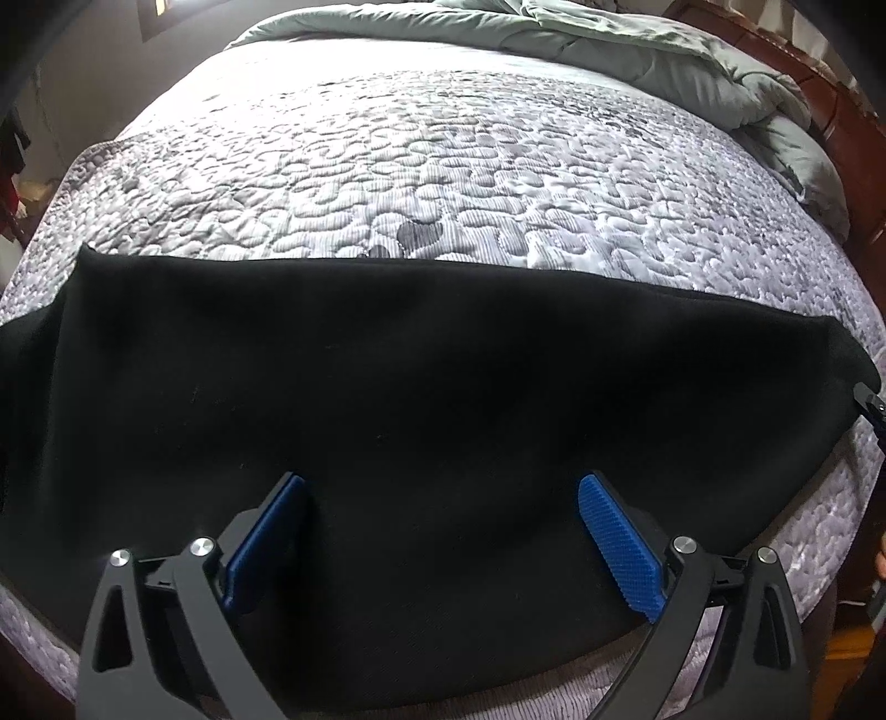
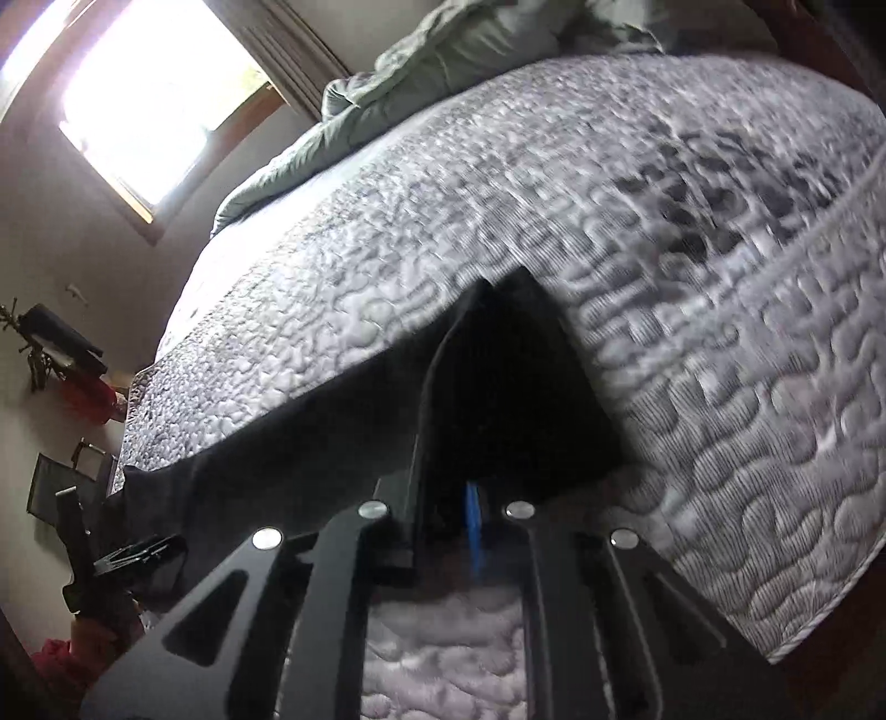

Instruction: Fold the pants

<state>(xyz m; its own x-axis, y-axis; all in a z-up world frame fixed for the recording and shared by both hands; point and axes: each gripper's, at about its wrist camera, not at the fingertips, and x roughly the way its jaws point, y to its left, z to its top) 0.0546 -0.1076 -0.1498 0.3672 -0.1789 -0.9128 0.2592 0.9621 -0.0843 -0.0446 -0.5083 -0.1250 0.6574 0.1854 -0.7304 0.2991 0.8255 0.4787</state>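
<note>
Your left hand-held gripper [image 1: 440, 545] hangs wide open over the one pair of black pants [image 1: 387, 387], long axis nine to three along the bed's [image 1: 443, 166] near edge. Your right hand-held gripper [image 2: 470, 531] pinches their end [image 2: 515, 387]. One green comforter [image 1: 692, 61] lies at twelve.

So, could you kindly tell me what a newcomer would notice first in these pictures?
The black pants stand out first, spread across the near edge of the grey quilted bed. The left claw hangs wide open over them, while the right claw is pinched on one end. A green comforter lies bunched at the far end.
</note>
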